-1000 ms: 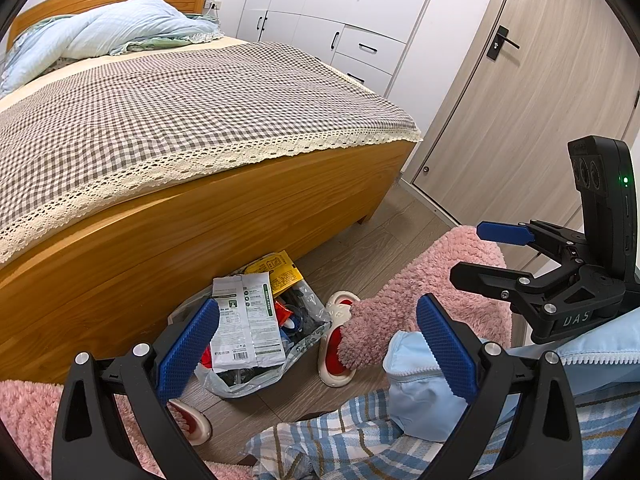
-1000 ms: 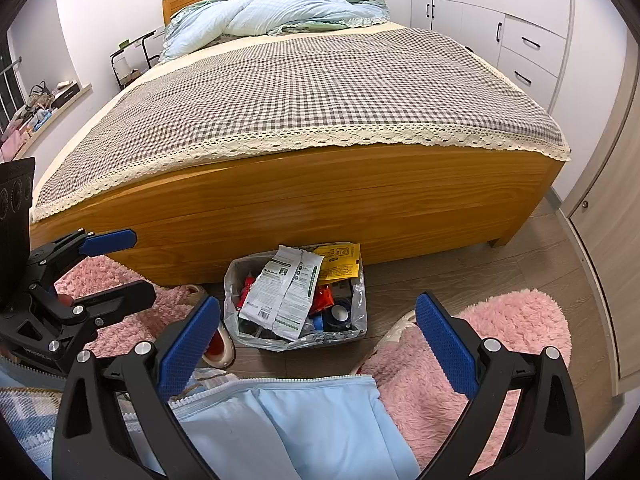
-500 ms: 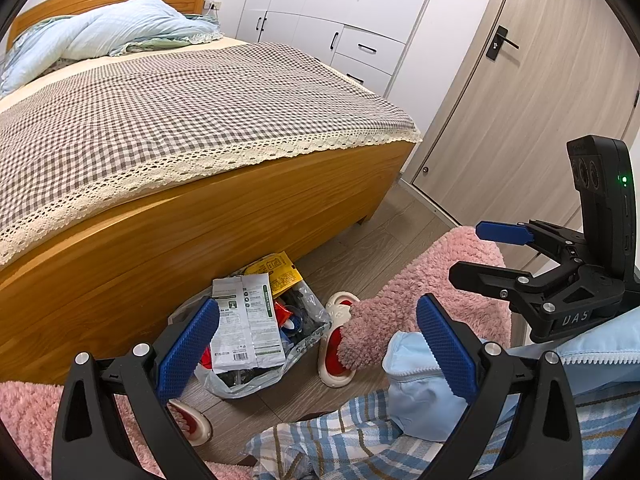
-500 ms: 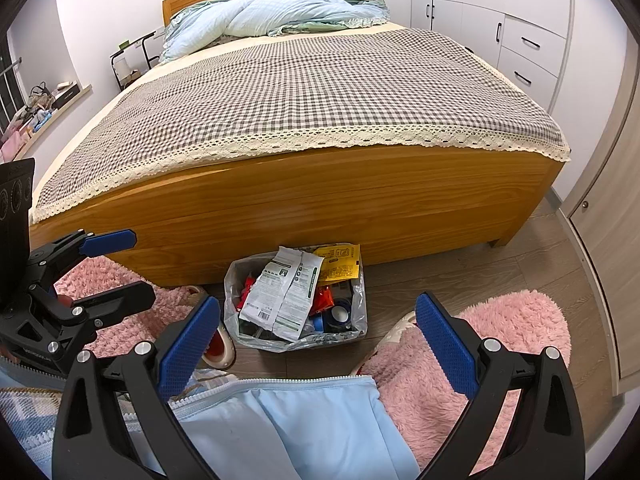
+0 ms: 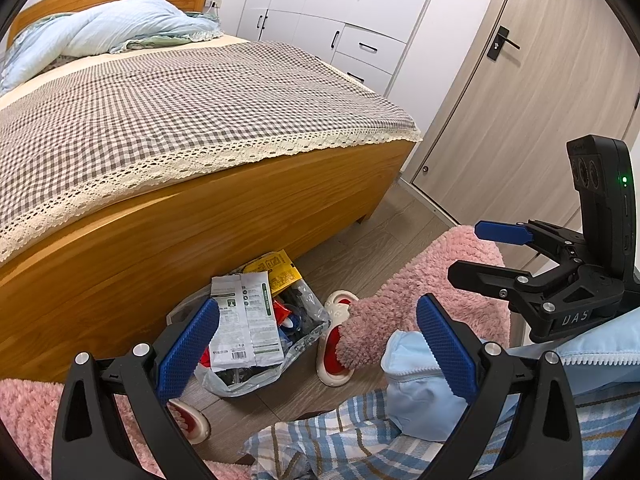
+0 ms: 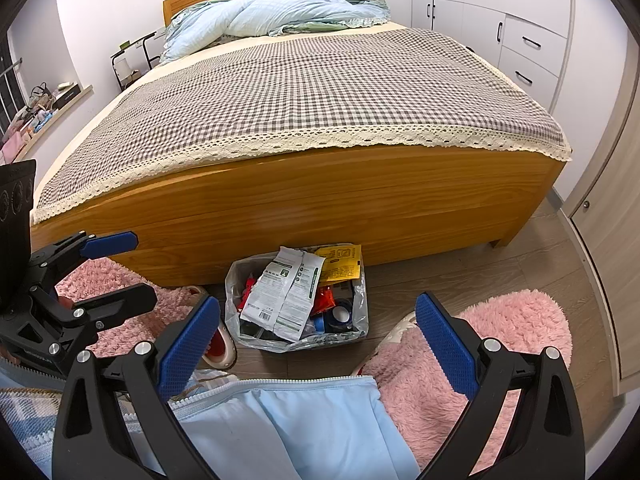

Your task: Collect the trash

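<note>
The left gripper [image 5: 316, 338] and right gripper [image 6: 318, 336] are held wide apart and empty above the floor [image 6: 460, 276]. Beyond them, a clear trash bag [image 6: 296, 300] stuffed with wrappers is seen standing against the wooden bed [image 6: 320, 196], between pink slippers [image 5: 424, 280].

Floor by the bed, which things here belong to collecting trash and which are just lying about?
Job:
clear plastic trash bag
white printed wrapper
yellow packet

Lying about:
fluffy pink rugs
red-and-white slippers
wooden bed
light blue zipped fabric
</note>
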Action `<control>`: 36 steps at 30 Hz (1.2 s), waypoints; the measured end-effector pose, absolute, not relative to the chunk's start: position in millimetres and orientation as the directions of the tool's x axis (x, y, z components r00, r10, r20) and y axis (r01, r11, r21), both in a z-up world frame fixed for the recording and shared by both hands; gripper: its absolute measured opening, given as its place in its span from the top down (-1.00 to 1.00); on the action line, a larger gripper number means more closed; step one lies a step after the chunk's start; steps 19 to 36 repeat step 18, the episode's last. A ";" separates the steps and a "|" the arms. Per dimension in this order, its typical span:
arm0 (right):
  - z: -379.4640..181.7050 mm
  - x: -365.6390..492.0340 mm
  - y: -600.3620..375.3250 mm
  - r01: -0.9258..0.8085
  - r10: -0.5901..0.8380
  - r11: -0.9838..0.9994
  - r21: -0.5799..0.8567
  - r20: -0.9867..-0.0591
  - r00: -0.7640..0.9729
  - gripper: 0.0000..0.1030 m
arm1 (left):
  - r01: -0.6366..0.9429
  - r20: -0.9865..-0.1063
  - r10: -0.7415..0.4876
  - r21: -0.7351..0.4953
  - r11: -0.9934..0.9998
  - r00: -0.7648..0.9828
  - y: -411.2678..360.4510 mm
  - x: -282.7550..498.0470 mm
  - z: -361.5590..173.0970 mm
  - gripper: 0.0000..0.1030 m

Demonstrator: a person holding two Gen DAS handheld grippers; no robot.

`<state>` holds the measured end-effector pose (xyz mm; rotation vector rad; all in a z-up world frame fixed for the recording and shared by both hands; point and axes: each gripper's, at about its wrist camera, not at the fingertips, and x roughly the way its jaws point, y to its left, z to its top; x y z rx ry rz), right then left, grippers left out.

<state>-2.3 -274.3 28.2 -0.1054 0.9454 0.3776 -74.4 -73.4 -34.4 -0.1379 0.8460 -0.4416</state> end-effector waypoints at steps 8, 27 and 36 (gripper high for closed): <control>27.7 -0.3 -275.5 -0.361 0.272 0.929 0.079 -0.808 0.523 -0.83 | 0.327 -0.685 -0.445 -0.306 0.894 0.577 -71.4 -74.5 -33.8 -0.85; 27.7 -0.2 -275.6 -0.360 0.271 0.929 0.079 -0.808 0.524 -0.83 | 0.333 -0.690 -0.441 -0.295 0.896 0.574 -73.7 -75.3 -34.2 -0.85; 27.7 -0.2 -275.6 -0.360 0.271 0.929 0.079 -0.808 0.524 -0.83 | 0.333 -0.690 -0.441 -0.295 0.896 0.574 -73.7 -75.3 -34.2 -0.85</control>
